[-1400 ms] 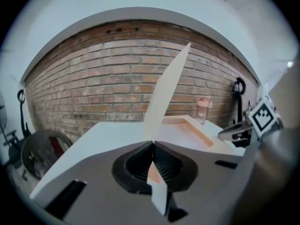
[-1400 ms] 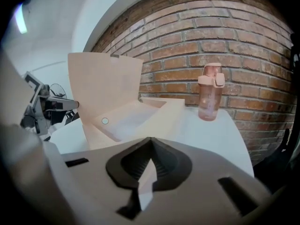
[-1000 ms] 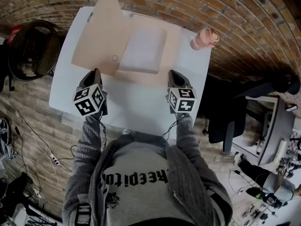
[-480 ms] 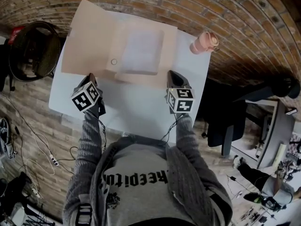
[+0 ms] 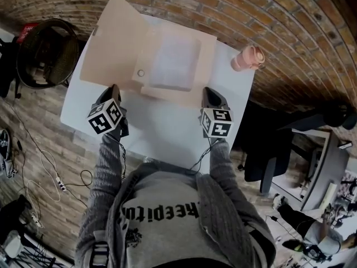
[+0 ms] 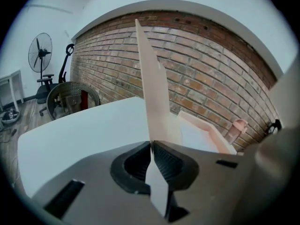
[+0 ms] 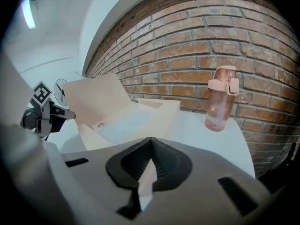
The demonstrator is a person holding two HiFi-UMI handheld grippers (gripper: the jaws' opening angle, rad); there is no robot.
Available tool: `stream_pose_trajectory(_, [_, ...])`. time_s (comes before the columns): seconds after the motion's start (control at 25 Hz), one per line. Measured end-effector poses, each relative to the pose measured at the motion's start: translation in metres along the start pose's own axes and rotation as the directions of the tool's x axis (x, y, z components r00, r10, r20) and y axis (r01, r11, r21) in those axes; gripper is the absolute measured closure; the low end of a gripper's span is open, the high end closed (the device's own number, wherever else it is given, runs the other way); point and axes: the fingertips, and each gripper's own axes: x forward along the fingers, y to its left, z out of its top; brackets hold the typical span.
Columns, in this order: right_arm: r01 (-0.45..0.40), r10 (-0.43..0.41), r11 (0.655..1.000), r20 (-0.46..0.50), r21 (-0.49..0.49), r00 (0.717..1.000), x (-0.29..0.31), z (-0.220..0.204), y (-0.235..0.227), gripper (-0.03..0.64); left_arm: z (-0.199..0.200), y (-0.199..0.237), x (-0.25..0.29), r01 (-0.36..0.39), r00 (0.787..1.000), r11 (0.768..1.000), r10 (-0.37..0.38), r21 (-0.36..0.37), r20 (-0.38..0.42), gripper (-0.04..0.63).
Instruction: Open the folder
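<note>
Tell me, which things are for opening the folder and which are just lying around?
For the job: folder, its cover pinched in the left gripper, its near corner in the right gripper.
Just lying about: pink bottle, wicker chair, standing fan.

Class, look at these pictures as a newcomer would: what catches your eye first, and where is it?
A beige folder sits open on the white table, its cover held up in the shut jaws of the left gripper. A pink bottle stands at the table's far right corner.
</note>
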Motion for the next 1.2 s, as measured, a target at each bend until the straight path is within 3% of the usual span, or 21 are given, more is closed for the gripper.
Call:
stream_pose_trajectory(0.36, [-0.018, 0.018, 1.0, 0.007, -0.018, 1.0, -0.006, 0.004, 0.009, 0.614, 0.022, -0.028, -0.023, 0.046, 0.996, 0.992, -0.054, 0.119, 0.065, 0.579])
stream_pose_trajectory(0.56, [-0.029, 0.029, 1.0, 0.059, 0.003, 0.998, -0.018, 0.015, 0.015, 0.614, 0.025, -0.044, -0.033, 0.103, 0.99, 0.978, -0.119, 0.18, 0.081, 0.488])
stream_pose_trajectory(0.68, [-0.036, 0.034, 0.999, 0.098, 0.017, 0.995, -0.03, 0.023, 0.02, 0.614, 0.024, -0.052, -0.043, 0.133, 0.983, 0.969, -0.155, 0.207, 0.095, 0.476])
stream_pose_trajectory(0.84, [-0.047, 0.043, 0.999, 0.151, 0.026, 0.988, -0.05, 0.034, 0.028, 0.612, 0.024, -0.058, -0.064, 0.134, 0.977, 0.963, -0.168, 0.235, 0.131, 0.492])
stream_pose_trajectory(0.92, [-0.051, 0.047, 0.999, 0.175, 0.017, 0.983, -0.061, 0.039, 0.034, 0.614, 0.024, -0.058, -0.075, 0.121, 0.975, 0.961, -0.162, 0.247, 0.154, 0.566])
stream_pose_trajectory(1.2, [-0.053, 0.055, 0.998, 0.255, -0.018, 0.965, -0.104, 0.053, 0.057, 0.612, 0.034, -0.068, -0.123, 0.132, 0.949, 0.948, -0.205, 0.288, 0.239, 0.581])
